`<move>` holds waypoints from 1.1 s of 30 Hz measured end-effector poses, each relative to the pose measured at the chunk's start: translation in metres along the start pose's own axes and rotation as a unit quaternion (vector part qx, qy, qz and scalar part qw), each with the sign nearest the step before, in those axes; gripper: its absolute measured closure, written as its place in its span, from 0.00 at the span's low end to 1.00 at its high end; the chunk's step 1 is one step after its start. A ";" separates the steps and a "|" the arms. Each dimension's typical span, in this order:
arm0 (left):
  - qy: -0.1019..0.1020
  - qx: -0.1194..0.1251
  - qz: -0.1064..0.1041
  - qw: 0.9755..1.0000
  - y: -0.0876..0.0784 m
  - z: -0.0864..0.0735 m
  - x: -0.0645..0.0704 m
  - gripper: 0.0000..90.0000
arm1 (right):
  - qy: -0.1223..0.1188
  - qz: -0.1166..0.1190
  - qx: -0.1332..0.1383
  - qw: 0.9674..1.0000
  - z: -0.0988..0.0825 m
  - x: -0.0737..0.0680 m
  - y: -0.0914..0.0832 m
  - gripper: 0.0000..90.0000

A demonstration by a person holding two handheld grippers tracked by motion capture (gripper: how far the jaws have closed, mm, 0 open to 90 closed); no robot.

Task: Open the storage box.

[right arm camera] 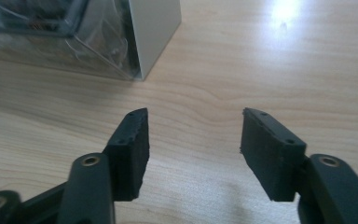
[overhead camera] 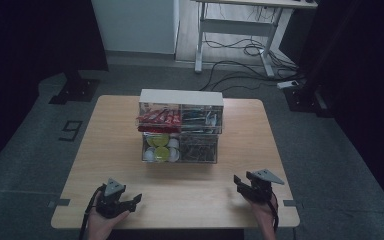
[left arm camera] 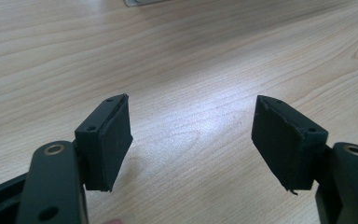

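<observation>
A clear drawer box (overhead camera: 181, 126) with a white top stands at the middle of the wooden table (overhead camera: 240, 200). Its upper drawers hold red packets (overhead camera: 159, 118) and dark items; the lower ones hold yellow-green and white capsules (overhead camera: 161, 148) and dark metal bits (overhead camera: 198, 146). My left gripper (overhead camera: 131, 201) rests near the front left edge, open, nothing between its jaws (left arm camera: 192, 140). My right gripper (overhead camera: 240, 183) sits at the front right, open and empty too (right arm camera: 194, 144). In the right gripper view the box's corner (right arm camera: 144, 37) lies ahead to the left.
Bare tabletop lies between the grippers and the box. Beyond the table are a grey floor, a white desk frame (overhead camera: 240, 30) with cables (overhead camera: 240, 65), and black stand bases (overhead camera: 75, 90) at both sides.
</observation>
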State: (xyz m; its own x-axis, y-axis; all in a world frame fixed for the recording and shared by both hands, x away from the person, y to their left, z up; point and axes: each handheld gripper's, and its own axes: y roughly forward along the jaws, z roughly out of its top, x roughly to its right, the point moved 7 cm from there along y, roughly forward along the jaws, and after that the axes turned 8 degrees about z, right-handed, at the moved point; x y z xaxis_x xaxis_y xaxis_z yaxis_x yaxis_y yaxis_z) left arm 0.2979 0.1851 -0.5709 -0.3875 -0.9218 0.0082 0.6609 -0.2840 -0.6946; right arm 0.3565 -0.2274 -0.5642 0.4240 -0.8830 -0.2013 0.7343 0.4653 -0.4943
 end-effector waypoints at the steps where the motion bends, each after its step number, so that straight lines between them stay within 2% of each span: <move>1: 0.001 -0.002 -0.001 1.000 0.000 0.000 0.001 0.32 | 0.000 0.002 0.002 1.000 0.001 0.000 -0.002 0.50; 10: -0.001 -0.001 0.003 1.000 0.000 -0.001 0.001 0.31 | -0.006 0.023 0.026 0.999 0.013 -0.009 -0.014 0.60; 18: -0.003 0.000 0.004 1.000 -0.001 -0.001 -0.001 0.31 | -0.012 0.032 0.041 0.999 0.021 -0.018 -0.020 0.68; 23: -0.001 -0.002 0.003 1.000 0.001 -0.001 0.001 0.31 | -0.018 0.045 0.056 0.997 0.028 -0.028 -0.025 0.77; 25: 0.000 -0.004 0.003 1.000 0.001 -0.002 0.001 0.31 | -0.017 0.061 0.066 0.996 0.032 -0.035 -0.028 0.82; 33: -0.001 -0.002 0.004 1.000 0.001 -0.001 0.001 0.31 | -0.032 0.074 0.078 0.994 0.040 -0.051 -0.032 0.90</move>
State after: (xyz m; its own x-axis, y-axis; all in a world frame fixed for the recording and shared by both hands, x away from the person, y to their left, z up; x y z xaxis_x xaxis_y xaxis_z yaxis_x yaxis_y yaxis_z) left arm 0.2974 0.1845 -0.5727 -0.3805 -0.9248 0.0050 0.6611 -0.2757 -0.6978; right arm 0.3329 -0.1950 -0.5039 0.5633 -0.8002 -0.2057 0.7319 0.5988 -0.3253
